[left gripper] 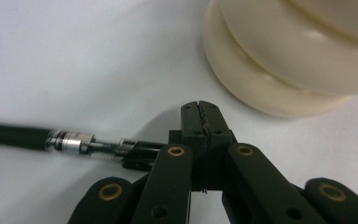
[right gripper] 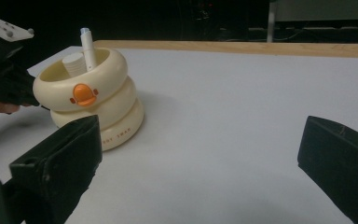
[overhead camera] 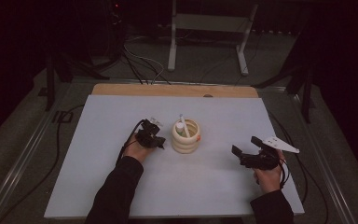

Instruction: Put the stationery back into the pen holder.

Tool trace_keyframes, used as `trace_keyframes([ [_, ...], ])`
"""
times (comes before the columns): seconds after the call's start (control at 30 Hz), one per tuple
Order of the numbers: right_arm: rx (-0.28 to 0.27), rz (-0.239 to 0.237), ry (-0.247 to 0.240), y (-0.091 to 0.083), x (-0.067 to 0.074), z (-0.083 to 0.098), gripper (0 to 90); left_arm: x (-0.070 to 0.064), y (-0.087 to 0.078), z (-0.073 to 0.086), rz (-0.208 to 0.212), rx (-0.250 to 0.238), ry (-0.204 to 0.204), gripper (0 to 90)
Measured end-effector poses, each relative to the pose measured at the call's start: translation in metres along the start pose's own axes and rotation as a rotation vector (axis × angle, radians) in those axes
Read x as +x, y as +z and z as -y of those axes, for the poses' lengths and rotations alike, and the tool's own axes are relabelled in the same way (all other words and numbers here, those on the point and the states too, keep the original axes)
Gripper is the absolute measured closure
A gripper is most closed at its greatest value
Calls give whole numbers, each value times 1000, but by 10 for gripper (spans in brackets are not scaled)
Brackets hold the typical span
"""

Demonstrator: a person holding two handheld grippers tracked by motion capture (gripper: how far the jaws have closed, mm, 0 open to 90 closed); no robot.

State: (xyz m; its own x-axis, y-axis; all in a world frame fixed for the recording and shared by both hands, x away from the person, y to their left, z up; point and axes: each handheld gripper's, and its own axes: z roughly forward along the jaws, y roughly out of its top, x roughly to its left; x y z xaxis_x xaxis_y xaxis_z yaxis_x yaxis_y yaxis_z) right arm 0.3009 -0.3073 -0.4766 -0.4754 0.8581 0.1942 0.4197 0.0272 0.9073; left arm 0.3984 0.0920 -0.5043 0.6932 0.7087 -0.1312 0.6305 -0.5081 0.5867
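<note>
On the white counter (overhead camera: 98, 186), two pens already stand in the duck holder (overhead camera: 185, 136); the left tool (overhead camera: 154, 136), clamped on another pen (left gripper: 74, 140), hasn't delivered it, while the right tool (overhead camera: 248, 150) waits spread apart.

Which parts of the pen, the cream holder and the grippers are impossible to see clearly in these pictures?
- Black pen with a silver band, left gripper view: its front end is hidden behind the shut left gripper; its rear is cut off by the left edge.
- Cream ring-shaped duck holder, right gripper view: its small lettering is illegible.
- Right gripper: its open jaws are cut off by the bottom edge.
</note>
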Motion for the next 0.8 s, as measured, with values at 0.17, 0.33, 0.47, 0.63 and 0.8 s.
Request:
trace_keyframes([
  [0.17, 1, -1, 1, 0, 0, 0, 0, 1, -7, 5, -6, 10, 11, 900],
  [0.33, 2, -1, 1, 0, 1, 0, 0, 1, -11, 9, -10, 19, 20, 900],
  [0.47, 2, -1, 1, 0, 1, 0, 0, 2, -14, 12, -18, 28, 26, 900],
  [0.63, 4, 0, 1, 1, 1, 0, 0, 6, -18, 15, -15, 28, 16, 900],
  [0.8, 4, -1, 1, 1, 1, 0, 0, 7, -20, 16, -20, 38, 15, 900],
])
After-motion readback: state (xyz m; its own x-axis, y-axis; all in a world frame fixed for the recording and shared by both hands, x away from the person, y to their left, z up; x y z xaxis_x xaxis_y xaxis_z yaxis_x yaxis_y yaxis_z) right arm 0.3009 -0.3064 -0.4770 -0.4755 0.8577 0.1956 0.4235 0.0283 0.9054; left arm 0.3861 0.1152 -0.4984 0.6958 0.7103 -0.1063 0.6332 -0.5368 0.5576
